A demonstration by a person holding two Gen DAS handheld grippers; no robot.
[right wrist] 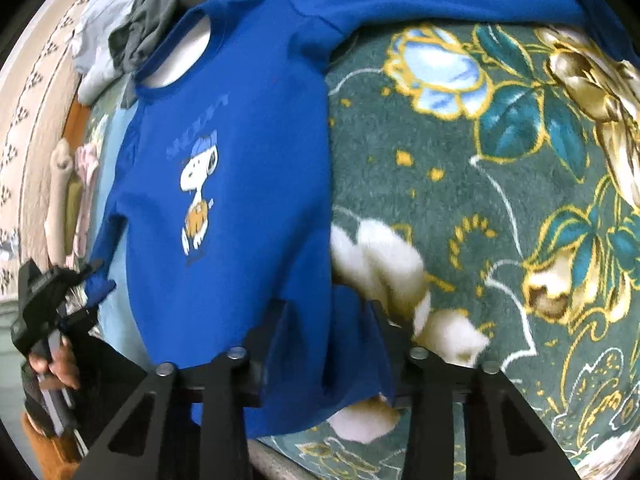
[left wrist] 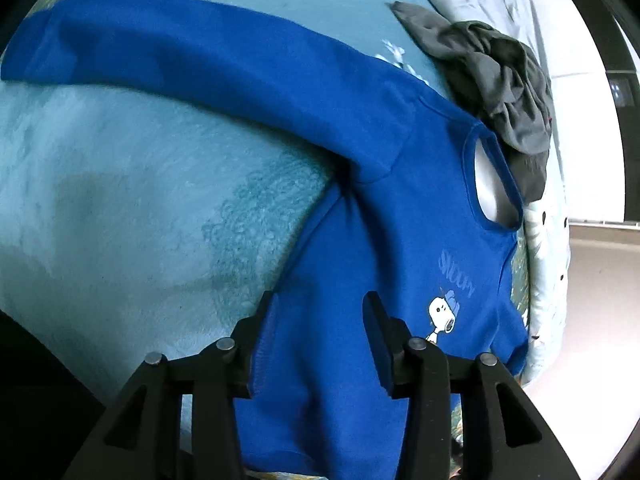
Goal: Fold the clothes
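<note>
Blue sweatshirt [left wrist: 344, 184] lies front-up on the blanket [right wrist: 500, 208], one sleeve out – both the left gripper [left wrist: 316, 340] and right gripper [right wrist: 332, 340] spread around its hem, apparently poised to pinch.

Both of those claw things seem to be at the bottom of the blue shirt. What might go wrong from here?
Each risk is a guess from what shows.

1. The grey garment lies bunched against the collar of the blue sweatshirt, so it may drag along or get folded inside.

2. Both sleeves are spread out sideways; folding now could trap them crookedly.

3. The right gripper has hem fabric bunched between its fingers, which may crease or slip unevenly against the left gripper.
</note>
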